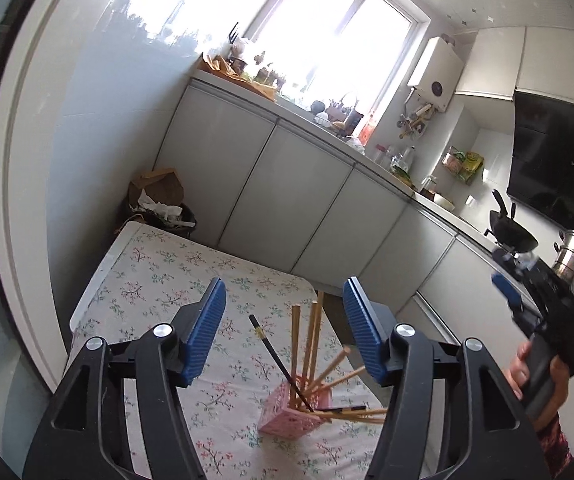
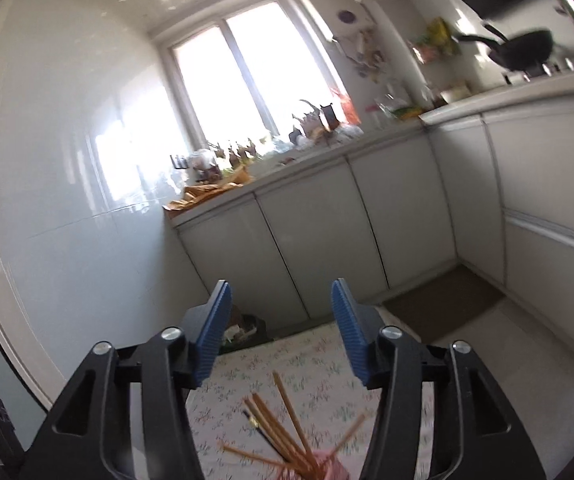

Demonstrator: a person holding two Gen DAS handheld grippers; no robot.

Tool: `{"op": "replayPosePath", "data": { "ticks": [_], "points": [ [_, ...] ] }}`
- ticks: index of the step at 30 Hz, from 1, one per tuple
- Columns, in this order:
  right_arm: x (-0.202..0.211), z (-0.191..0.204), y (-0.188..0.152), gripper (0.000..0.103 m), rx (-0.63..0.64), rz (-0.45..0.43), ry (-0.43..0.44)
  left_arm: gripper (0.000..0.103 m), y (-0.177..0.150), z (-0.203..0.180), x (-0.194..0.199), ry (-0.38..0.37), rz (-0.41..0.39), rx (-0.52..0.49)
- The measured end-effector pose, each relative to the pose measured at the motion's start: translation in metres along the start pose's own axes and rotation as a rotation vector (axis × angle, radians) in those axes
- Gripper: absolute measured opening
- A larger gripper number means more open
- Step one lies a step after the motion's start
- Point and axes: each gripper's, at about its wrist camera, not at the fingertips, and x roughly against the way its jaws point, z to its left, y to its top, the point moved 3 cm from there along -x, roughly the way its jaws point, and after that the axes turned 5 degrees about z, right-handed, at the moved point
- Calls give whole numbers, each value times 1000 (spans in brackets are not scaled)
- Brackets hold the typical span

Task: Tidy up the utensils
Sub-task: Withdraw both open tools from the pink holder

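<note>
A pink slotted holder (image 1: 293,410) stands on a table with a floral cloth (image 1: 159,276). Several wooden chopsticks (image 1: 313,336) and one black chopstick (image 1: 275,356) stand and lean in it. My left gripper (image 1: 283,322) is open and empty, raised above the holder. The right gripper (image 1: 507,292) shows at the right edge of the left wrist view, held in a hand, away from the table. In the right wrist view my right gripper (image 2: 281,334) is open and empty, above the holder (image 2: 323,466) and its chopsticks (image 2: 287,416).
White kitchen cabinets (image 1: 295,200) with a cluttered counter run behind the table under a bright window. A full waste bin (image 1: 163,208) stands at the table's far corner. A wok (image 1: 511,232) and a steel pot (image 1: 573,250) sit on the stove at right. A brown floor mat (image 2: 443,304) lies by the cabinets.
</note>
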Motion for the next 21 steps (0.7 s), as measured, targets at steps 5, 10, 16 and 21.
{"op": "replayPosePath", "data": {
  "ticks": [5, 10, 16, 21],
  "points": [
    [25, -35, -44, 89, -43, 109, -184, 90, -22, -17, 16, -1, 11, 0],
    [47, -51, -105, 96, -1, 212, -385, 96, -65, -49, 21, 177, 3, -79],
    [85, -35, -147, 96, 95, 262, -471, 96, -111, -93, 39, 337, -31, -155],
    [123, -24, -155, 97, 103, 225, -480, 96, -123, -122, 66, 375, -80, -220]
  ]
}}
